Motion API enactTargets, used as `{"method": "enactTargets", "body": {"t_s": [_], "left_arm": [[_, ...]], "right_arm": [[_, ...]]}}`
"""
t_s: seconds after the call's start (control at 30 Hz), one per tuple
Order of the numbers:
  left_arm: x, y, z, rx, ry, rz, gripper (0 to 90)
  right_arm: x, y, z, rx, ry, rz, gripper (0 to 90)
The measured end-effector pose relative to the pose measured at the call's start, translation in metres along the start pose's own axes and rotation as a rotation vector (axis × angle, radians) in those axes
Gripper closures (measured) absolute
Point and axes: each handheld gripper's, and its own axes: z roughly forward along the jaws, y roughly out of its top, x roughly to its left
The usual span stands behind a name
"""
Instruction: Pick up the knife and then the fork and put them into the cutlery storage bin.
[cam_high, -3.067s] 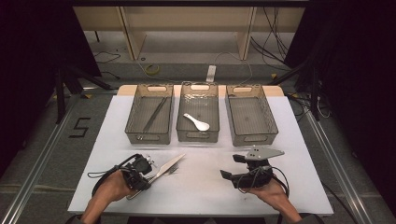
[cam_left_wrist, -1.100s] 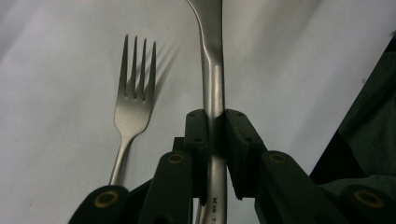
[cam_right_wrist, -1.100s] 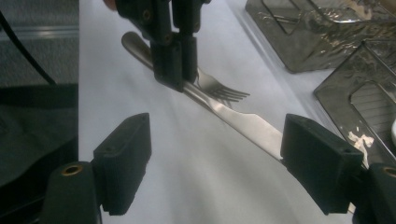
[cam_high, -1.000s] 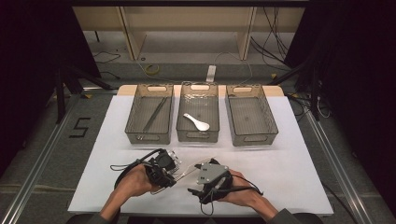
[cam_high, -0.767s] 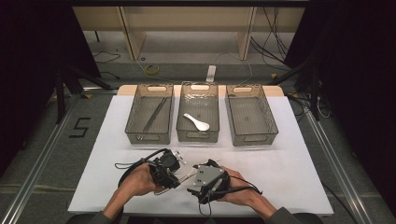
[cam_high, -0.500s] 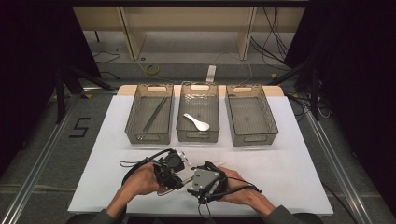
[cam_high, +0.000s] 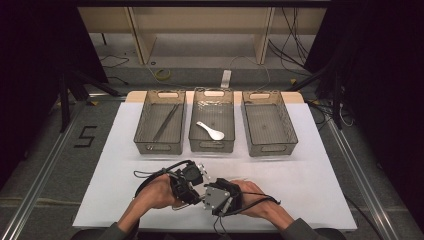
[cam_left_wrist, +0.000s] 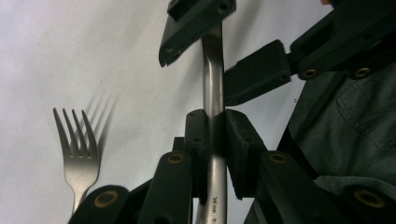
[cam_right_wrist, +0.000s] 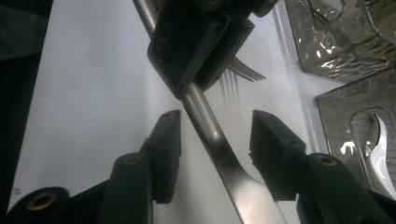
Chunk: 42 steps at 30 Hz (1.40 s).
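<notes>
Between both hands, the left claw (cam_left_wrist: 215, 140) clamps a steel handle (cam_left_wrist: 213, 88) lengthwise toward the right claw (cam_right_wrist: 215, 140), closing, untouching.

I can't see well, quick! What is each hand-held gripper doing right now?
Left hand-held gripper: shut on the fork.
Right hand-held gripper: open, jaws just been closing around the fork handle, pads not touching it yet.

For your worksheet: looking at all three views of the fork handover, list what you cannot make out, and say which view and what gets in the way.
- Fork, high view: hidden by both hands and grippers.
- Fork, left gripper view: its top end is covered by the right gripper.
- Fork, right gripper view: most of its tines are behind the left gripper; whether the right gripper's pads touch the handle yet is unclear.
- Left basket, high view: the thin utensils in it are too small to name.
</notes>
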Motion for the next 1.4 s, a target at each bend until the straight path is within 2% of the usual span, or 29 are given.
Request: {"method": "enactTargets", "body": {"t_s": [0.03, 0.07, 0.1, 0.2, 0.47, 0.7, 0.73, 0.83, 0.97, 1.1, 1.13, 1.17, 1.27, 1.3, 1.33, 1.4], "left_arm": [[0.000, 0.000, 0.000, -0.002, 0.000, -0.003, 79.1], [0.000, 0.001, 0.000, -0.001, -0.002, -0.001, 79.1], [0.000, 0.001, 0.001, 0.000, -0.006, 0.000, 79.1], [0.000, 0.001, 0.000, 0.005, -0.012, 0.001, 79.1], [-0.001, 0.003, -0.002, 0.004, -0.018, 0.017, 79.0], [-0.001, 0.003, -0.001, 0.001, -0.030, 0.022, 78.5], [0.000, 0.003, -0.002, 0.004, -0.033, 0.027, 78.4], [0.001, 0.002, -0.001, -0.011, -0.044, 0.010, 77.9], [0.004, 0.002, -0.001, -0.031, -0.047, -0.003, 75.0], [0.007, 0.001, -0.004, -0.071, -0.026, -0.009, 69.9], [0.008, 0.000, -0.006, -0.079, -0.030, -0.018, 68.2], [0.009, 0.000, -0.007, -0.084, -0.030, -0.012, 67.8], [0.010, -0.001, -0.013, -0.124, -0.005, -0.025, 59.0], [0.011, -0.002, -0.015, -0.134, -0.001, -0.016, 58.6], [0.011, -0.003, -0.017, -0.149, 0.004, -0.017, 57.9], [0.013, -0.003, -0.021, -0.171, 0.028, -0.024, 53.5]], "right_arm": [[-0.001, 0.000, -0.001, 0.014, 0.000, -0.038, 56.0], [0.000, -0.001, -0.001, 0.017, 0.008, -0.046, 56.4], [0.000, 0.000, 0.001, 0.004, -0.005, -0.052, 57.0], [0.002, 0.000, 0.000, 0.020, -0.010, -0.078, 61.3], [0.005, 0.000, -0.002, 0.024, -0.023, -0.149, 72.1], [0.012, 0.002, -0.001, 0.050, -0.044, -0.305, 80.1], [0.012, 0.002, -0.001, 0.054, -0.035, -0.311, 80.9], [0.012, 0.001, -0.001, 0.046, -0.027, -0.333, 81.4], [0.010, 0.000, -0.004, 0.041, -0.023, -0.337, 81.9], [0.007, -0.001, -0.006, 0.053, -0.031, -0.305, 82.2], [0.008, -0.002, -0.007, 0.071, -0.031, -0.277, 82.4], [0.005, -0.002, -0.006, 0.066, -0.038, -0.297, 82.5], [0.004, -0.006, -0.007, 0.087, -0.045, -0.272, 82.9], [0.002, -0.006, -0.007, 0.086, -0.048, -0.276, 82.9], [0.002, -0.007, -0.008, 0.093, -0.043, -0.251, 83.0], [0.000, -0.009, -0.009, 0.093, -0.052, -0.236, 83.1]]}}
